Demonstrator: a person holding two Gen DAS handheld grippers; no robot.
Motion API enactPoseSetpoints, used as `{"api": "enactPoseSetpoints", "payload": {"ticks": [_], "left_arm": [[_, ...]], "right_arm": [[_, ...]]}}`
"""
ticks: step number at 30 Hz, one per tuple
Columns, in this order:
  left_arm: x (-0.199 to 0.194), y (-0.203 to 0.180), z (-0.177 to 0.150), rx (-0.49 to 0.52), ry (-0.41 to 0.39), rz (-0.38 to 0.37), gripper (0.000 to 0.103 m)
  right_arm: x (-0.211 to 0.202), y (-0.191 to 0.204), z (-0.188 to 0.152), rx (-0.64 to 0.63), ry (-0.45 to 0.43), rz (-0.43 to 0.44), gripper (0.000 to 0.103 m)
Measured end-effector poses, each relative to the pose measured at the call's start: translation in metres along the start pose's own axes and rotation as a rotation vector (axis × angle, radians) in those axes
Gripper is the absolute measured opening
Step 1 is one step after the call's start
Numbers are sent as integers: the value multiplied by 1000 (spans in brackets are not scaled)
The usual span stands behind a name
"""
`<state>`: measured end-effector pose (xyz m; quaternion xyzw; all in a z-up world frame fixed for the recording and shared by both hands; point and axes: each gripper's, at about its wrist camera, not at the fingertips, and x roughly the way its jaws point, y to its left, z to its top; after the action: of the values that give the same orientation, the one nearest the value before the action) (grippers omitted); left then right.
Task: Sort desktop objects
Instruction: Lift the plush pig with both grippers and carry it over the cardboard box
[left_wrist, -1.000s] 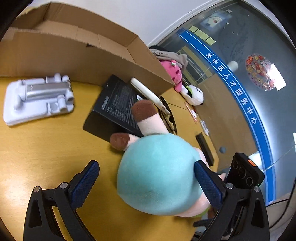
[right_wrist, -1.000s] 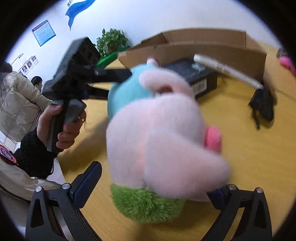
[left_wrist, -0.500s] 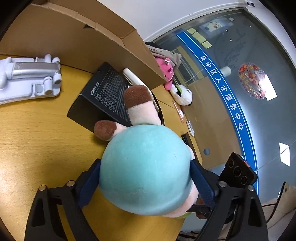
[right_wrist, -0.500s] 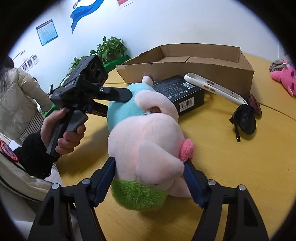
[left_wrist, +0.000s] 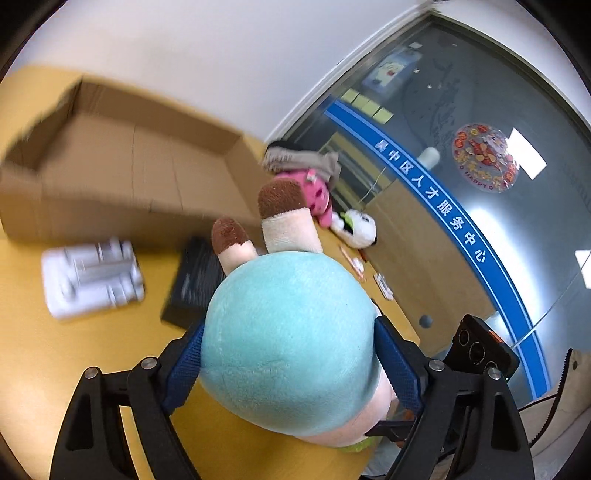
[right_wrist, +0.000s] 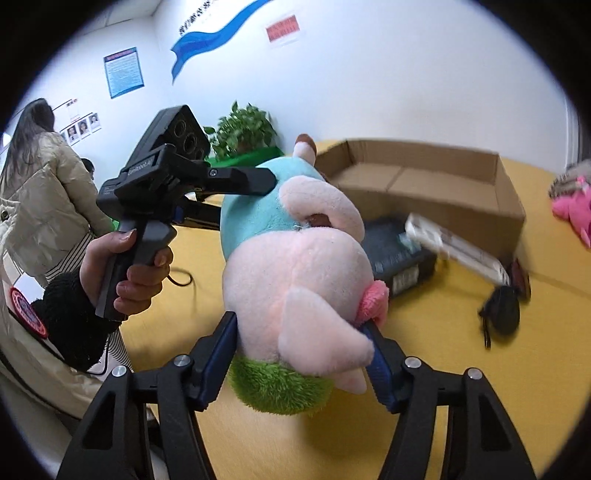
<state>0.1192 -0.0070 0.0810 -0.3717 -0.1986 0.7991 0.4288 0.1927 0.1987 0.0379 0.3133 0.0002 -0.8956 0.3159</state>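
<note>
Both grippers clamp one plush toy (left_wrist: 291, 343) between them, above the yellow table (left_wrist: 55, 350): the left gripper (left_wrist: 291, 354) has its blue pads (left_wrist: 184, 365) pressed into either flank of the teal rear half, jaws set wide around that bulk; the right gripper (right_wrist: 301, 354) has its jaws closing, pads bearing on the pink head end just above the green tuft (right_wrist: 280, 387). Toy's long axis runs roughly level from one gripper to the other, teal body toward the left tool, pink head toward the right; two brown-tipped legs (left_wrist: 282, 206) point away toward the cardboard box (left_wrist: 122, 177). A hand (right_wrist: 129, 269) in a dark cuff holds the left tool's handle. Below the toy, a black carton (right_wrist: 402, 258) is partly covered by it, and a white case (right_wrist: 454, 247) leans across the carton. Black sunglasses (right_wrist: 502, 310) lie near the box corner. White moulded tray (left_wrist: 92, 277) on the table is motion-blurred, contents not legible. Pink plush (left_wrist: 314, 192) and white plush (left_wrist: 356, 227) sit at the far table edge, partly hidden behind the legs. The toy's face cannot be made out from either side
</note>
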Motion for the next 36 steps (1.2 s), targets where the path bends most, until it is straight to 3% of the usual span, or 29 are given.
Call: {"api": "enactPoseSetpoints", "payload": {"ticks": [14, 22, 29, 36], "left_arm": [[-53, -58, 122, 247, -150, 30, 89], [-70, -68, 202, 332, -210, 67, 87], [-75, -41, 276, 323, -245, 88, 87], [-73, 12, 350, 269, -294, 148, 87]], "right_arm": [[-24, 9, 110, -111, -196, -66, 64], [-15, -2, 181, -135, -277, -68, 64], [11, -28, 251, -146, -313, -48, 64], [61, -62, 326, -163, -279, -8, 64]]}}
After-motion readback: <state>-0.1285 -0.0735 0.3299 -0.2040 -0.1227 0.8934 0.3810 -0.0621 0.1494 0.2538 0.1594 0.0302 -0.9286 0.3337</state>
